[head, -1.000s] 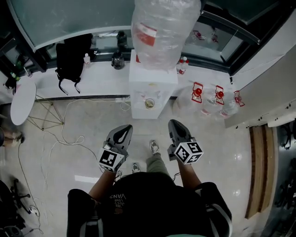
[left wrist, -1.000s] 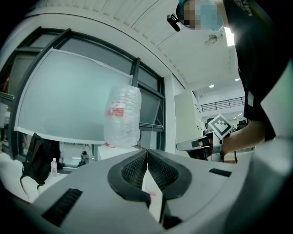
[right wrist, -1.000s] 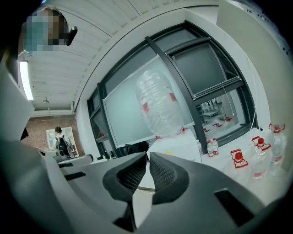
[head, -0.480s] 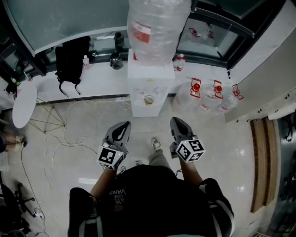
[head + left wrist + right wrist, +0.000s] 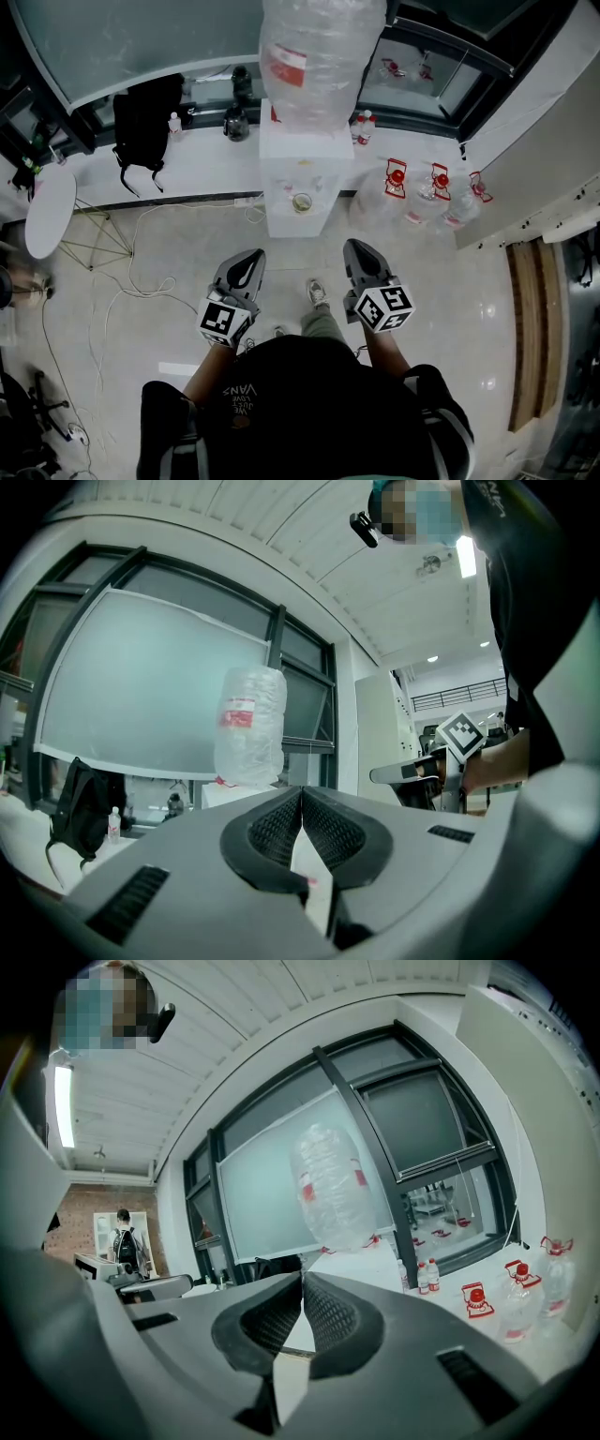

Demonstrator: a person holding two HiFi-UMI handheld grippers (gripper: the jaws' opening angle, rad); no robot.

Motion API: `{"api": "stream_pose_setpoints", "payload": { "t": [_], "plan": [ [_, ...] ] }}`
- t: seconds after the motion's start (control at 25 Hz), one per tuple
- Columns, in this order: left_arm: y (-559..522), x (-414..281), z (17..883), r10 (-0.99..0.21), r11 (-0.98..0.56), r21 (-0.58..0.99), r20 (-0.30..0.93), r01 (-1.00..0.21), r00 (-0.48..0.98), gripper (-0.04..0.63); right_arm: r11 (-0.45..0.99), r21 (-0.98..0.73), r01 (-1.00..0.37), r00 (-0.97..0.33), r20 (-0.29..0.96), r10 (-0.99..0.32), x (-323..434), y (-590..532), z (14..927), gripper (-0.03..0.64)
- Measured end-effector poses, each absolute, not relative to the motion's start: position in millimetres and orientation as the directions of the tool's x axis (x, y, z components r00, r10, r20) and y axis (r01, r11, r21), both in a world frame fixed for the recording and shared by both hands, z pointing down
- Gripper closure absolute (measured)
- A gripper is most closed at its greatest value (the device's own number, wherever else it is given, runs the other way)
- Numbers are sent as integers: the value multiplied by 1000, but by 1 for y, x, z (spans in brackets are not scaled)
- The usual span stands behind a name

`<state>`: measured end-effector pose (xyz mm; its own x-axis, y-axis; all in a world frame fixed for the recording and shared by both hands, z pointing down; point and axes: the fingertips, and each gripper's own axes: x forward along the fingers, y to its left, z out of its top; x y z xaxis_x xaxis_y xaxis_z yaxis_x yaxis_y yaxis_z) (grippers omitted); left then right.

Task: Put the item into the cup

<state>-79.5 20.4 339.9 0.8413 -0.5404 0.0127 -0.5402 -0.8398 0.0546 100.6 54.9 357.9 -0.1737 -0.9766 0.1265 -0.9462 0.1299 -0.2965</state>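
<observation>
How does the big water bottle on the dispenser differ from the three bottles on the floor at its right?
The big bottle sits on top of the white dispenser; the floor bottles stand on the floor beside it. The big bottle shows a red label and no cap; the floor bottles show red caps on top. All are clear plastic.

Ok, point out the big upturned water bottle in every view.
Head view: water bottle top centre, on the white dispenser.
Left gripper view: water bottle left of centre.
Right gripper view: water bottle at centre, slightly high.
Shared landmark: the frosted window pane behind it.
</observation>
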Motion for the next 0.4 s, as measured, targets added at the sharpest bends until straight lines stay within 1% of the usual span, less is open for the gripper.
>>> {"api": "stream_pose_setpoints", "payload": {
  "t": [0.4],
  "plan": [
    [22, -77, 342, -538, -840, 63, 19, -538, 842, 575, 148, -291, -945, -196, 140, -971, 96, 51, 360, 571]
  ]
}}
